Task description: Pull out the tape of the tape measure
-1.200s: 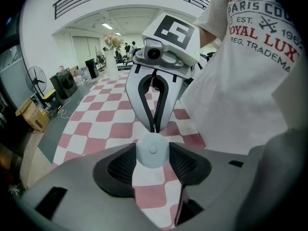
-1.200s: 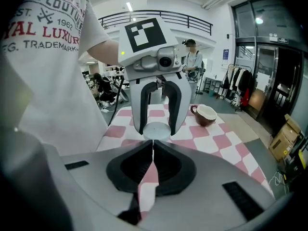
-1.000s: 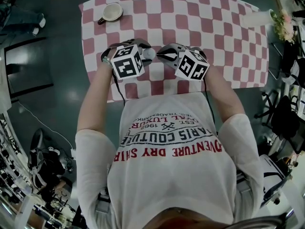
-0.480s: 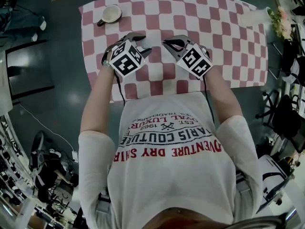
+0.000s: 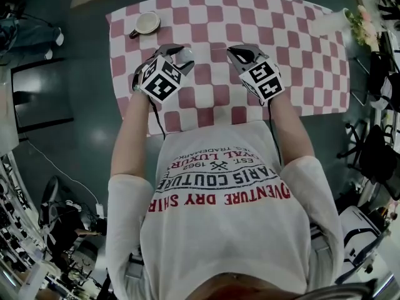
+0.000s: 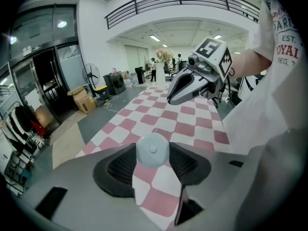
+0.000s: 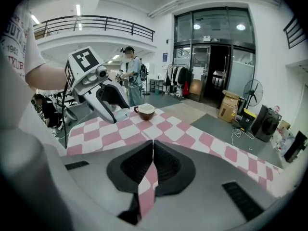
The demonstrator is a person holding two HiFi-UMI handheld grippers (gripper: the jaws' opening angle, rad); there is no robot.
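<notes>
The left gripper is clamped on the round white tape measure, held above the checkered table. The right gripper, also above the table, has its jaws pressed together.

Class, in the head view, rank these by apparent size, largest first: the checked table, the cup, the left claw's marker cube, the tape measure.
1. checked table
2. left claw's marker cube, though nearer the camera
3. cup
4. tape measure, partly hidden
</notes>
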